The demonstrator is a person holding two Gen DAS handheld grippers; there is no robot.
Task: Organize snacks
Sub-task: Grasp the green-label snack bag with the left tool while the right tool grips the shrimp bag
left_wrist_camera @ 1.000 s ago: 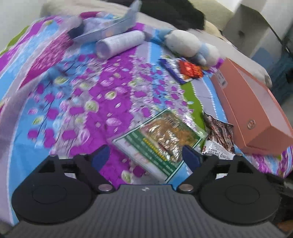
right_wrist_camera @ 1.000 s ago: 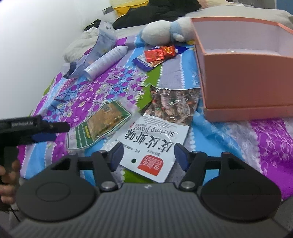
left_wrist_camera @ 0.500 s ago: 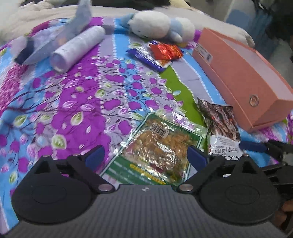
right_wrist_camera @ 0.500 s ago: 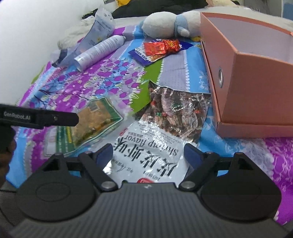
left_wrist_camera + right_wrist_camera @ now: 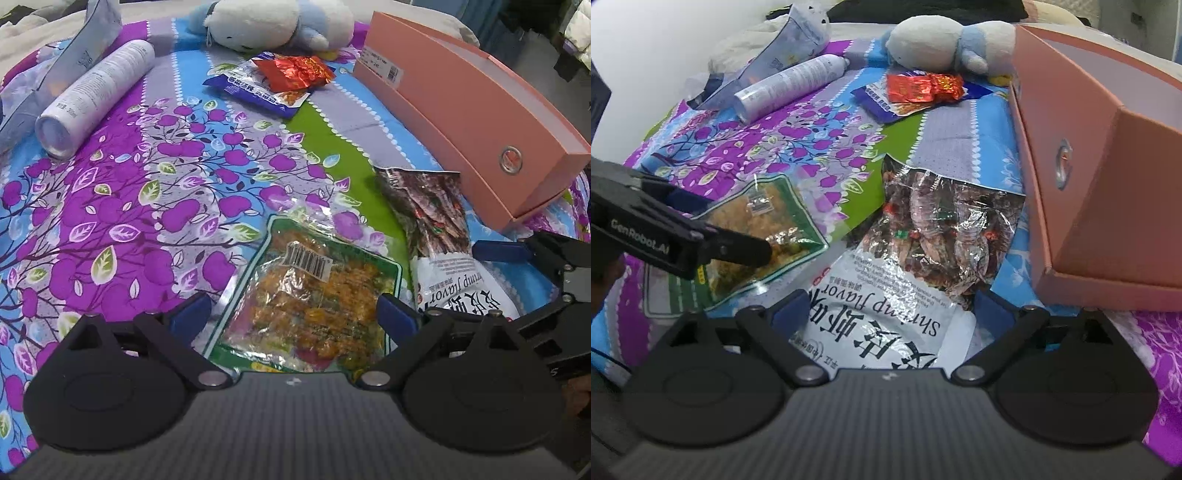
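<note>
A green-edged snack bag [image 5: 306, 306] of orange pieces lies flat on the flowered bedspread, between the fingers of my open left gripper [image 5: 293, 317], whose pads stand clear of it. The white shrimp-flavour bag [image 5: 942, 229] lies beside it, under my right gripper [image 5: 891, 314]. That gripper's jaws are opening, with the bag between them and untouched. To the right stands an open pink box [image 5: 1108, 184], also in the left wrist view [image 5: 461, 122]. A blue packet [image 5: 251, 86] with a red packet [image 5: 295, 70] on top lies farther back. Each gripper shows in the other's view.
A white spray can [image 5: 96, 96] and a pale foil pouch [image 5: 85, 48] lie at the back left. A white and blue plush toy [image 5: 273, 22] sits at the far edge. The bedspread [image 5: 184, 177] shows bare between the can and the bags.
Both grippers have come down closer over their bags. The right jaws have spread much wider and the left ones slightly. The left view has rolled, and the green bag now sits centred between its fingers.
</note>
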